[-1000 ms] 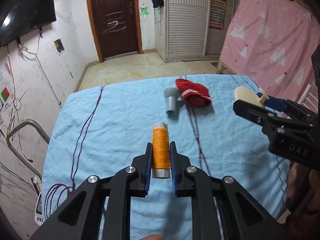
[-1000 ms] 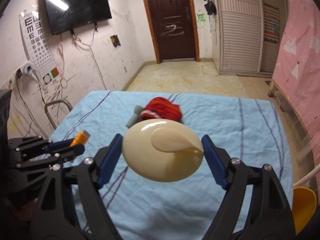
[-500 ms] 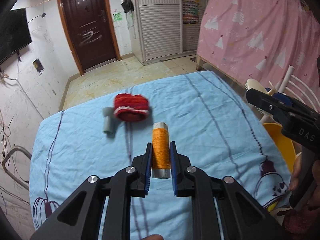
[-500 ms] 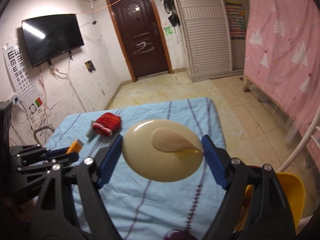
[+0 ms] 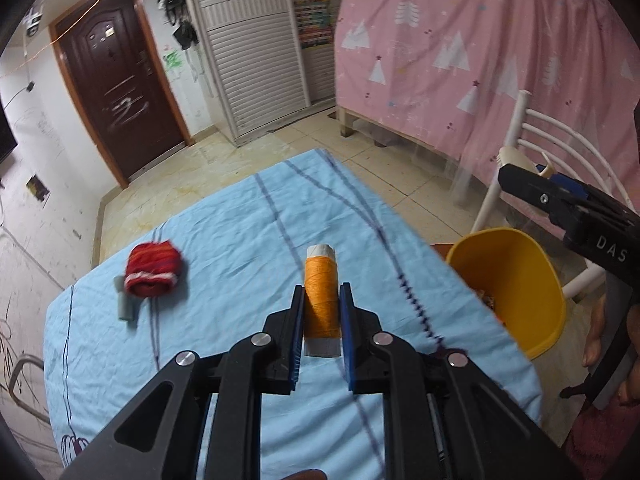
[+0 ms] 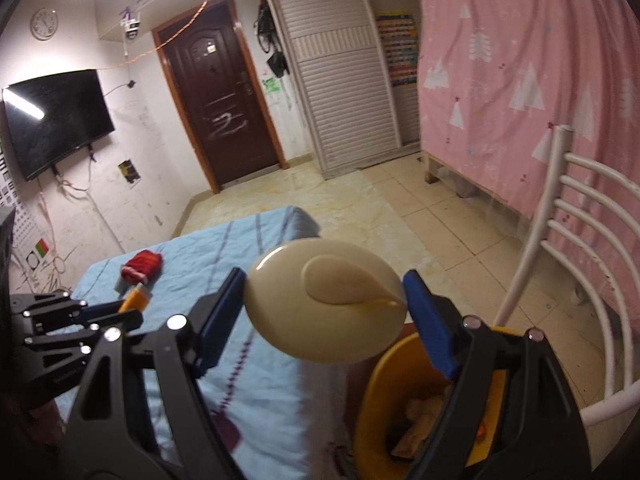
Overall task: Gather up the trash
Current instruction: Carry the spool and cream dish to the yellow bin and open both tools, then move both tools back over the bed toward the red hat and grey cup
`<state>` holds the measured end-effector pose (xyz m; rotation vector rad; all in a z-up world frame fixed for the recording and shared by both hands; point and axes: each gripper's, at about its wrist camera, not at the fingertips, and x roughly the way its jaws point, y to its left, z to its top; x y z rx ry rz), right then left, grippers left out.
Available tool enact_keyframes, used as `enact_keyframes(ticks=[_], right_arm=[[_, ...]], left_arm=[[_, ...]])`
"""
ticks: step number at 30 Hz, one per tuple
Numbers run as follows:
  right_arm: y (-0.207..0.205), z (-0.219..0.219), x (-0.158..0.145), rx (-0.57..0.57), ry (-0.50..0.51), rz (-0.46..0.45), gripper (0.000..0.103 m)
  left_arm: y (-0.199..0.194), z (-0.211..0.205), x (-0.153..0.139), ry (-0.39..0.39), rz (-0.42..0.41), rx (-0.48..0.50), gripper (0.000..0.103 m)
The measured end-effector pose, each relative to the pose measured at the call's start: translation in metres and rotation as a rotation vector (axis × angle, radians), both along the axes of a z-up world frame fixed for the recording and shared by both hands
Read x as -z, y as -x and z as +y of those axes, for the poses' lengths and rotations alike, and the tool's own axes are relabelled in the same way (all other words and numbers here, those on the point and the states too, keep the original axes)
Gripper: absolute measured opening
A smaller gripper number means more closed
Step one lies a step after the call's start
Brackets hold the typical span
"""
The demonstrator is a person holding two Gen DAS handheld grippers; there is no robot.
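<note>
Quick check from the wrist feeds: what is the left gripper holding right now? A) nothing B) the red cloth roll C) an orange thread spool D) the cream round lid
C: the left gripper is shut on the orange thread spool, above the blue sheet.

Left gripper [image 5: 320,320]: matt black plastic body, bright metal screw heads, ribbed blue pads on the fingers [image 5: 297,332]. Spool [image 5: 321,304]: orange wound thread, fibrous, on a plain grey tube that looks like card. Right gripper [image 6: 324,300]: same black plastic. Cream disc [image 6: 324,304]: smooth, glossy, hard-looking plastic. Bin [image 5: 516,280]: yellow plastic, smooth, slight sheen. Worktop [image 5: 224,240] under a light blue cloth, matt, creased. Red bundle [image 5: 152,268]: knitted fabric. Chair [image 6: 576,220]: white glossy rails. Curtain [image 6: 520,60]: thin pink printed cloth. Floor [image 6: 400,208]: glossy tiles. Door [image 6: 216,100]: dark wood look, scuffed.
</note>
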<state>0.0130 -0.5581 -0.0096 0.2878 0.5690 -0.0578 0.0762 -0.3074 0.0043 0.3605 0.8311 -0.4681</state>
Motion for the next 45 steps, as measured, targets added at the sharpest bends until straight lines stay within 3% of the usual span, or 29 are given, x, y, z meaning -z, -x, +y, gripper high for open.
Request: enact_keyframes(ticks=[13,16,27,29,31,32,34,45], right_arm=[[0.038,-0.078,0.044,0.149,-0.048,0.081,0.078],[0.045,-0.089,0.048,0.175,-0.067,0.07,0.085],[0.077,-0.127,0.046,0.277,-0.146,-0.007,0.085],[0.079,-0.13,0.044,0.284,-0.151,-0.015,0.085],[0.08,-0.13,0.042,0.287,-0.151,-0.021,0.085],[0.079,-0.13,0.041,0.286,-0.152,-0.022,0.085],[0.078,-0.129,0.041,0.282,-0.155,-0.021,0.085],[0.04,-0.091,0.028,0.195,-0.136,-0.006,0.086]], left_arm=[[0.031,-0.103,0.012,-0.026,0.021,0.233,0.008],[0.034,-0.118,0.017,-0.028,0.043,0.269,0.008],[0.047,-0.169,0.033,0.057,0.15,0.45,0.009],[0.047,-0.174,0.037,0.064,0.175,0.458,0.011],[0.046,-0.178,0.041,0.058,0.183,0.455,0.024],[0.045,-0.178,0.041,0.054,0.188,0.454,0.037],[0.041,-0.175,0.041,0.062,0.186,0.441,0.049],[0.011,-0.122,0.018,0.118,0.148,0.333,0.05]])
